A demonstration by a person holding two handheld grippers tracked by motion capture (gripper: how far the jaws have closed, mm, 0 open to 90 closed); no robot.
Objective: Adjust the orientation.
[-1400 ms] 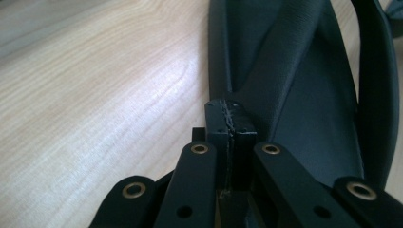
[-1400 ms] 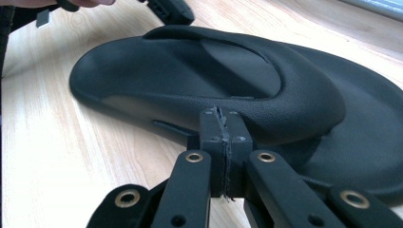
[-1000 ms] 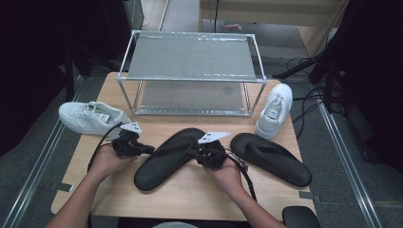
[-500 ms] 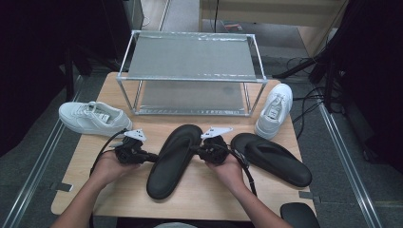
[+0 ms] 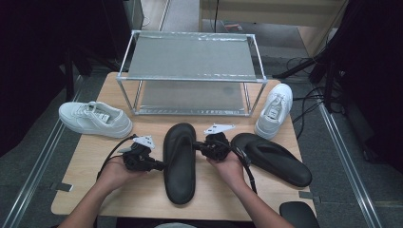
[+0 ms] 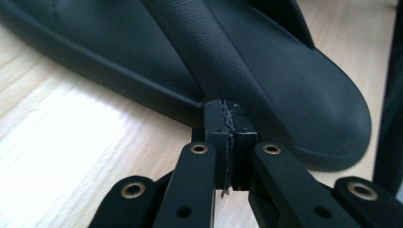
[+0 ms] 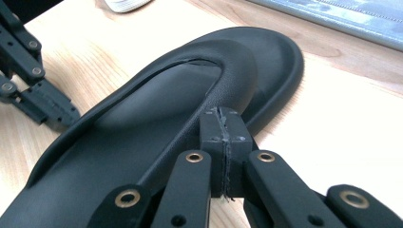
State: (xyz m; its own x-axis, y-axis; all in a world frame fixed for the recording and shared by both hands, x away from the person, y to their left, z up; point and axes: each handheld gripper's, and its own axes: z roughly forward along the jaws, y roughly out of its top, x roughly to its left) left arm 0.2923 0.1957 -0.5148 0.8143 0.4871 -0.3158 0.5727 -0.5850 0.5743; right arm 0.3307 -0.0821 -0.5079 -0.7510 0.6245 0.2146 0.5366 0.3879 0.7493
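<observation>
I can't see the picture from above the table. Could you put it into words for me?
A person's two hands press a shut left gripper and shut right gripper against either side of a black rubber flip-flop on a wooden table. Its mate lies to the right; two white sneakers flank a metal two-tier rack.

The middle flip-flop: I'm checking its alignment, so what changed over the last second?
The middle flip-flop swung from a diagonal to point straight at the rack, pushed by the shut left gripper and right gripper. The other flip-flop and both sneakers stayed put.
</observation>
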